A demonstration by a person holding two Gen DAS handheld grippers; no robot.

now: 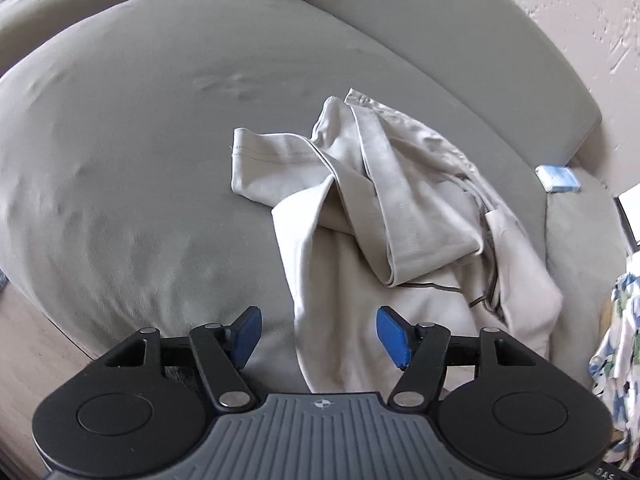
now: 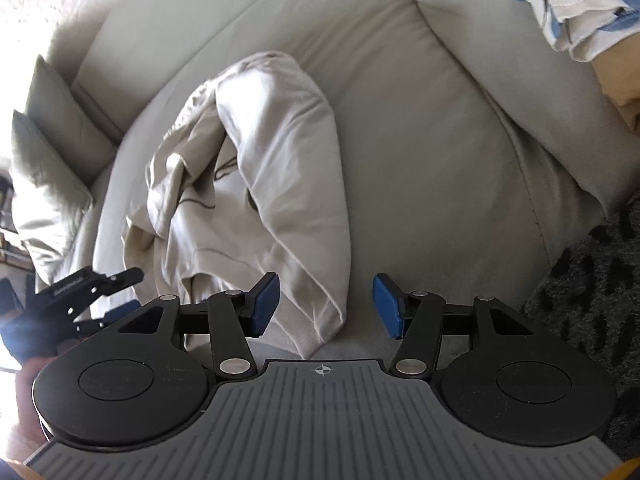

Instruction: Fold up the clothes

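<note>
On the grey sofa cushion (image 1: 140,140), a crumpled beige garment (image 1: 400,216) (sleeves bunched over its body), left gripper (image 1: 319,336) spread above its near edge, pinching nothing, right gripper (image 2: 326,306) likewise spread over the hem, patterned fabric (image 2: 572,4) well apart.

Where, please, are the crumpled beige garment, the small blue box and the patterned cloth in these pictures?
Beige garment (image 1: 400,208): left wrist view, on its twisted middle fold.
Small blue box (image 1: 557,178): left wrist view, on its top face.
Patterned cloth (image 2: 576,8): right wrist view, on its folded white part.
</note>
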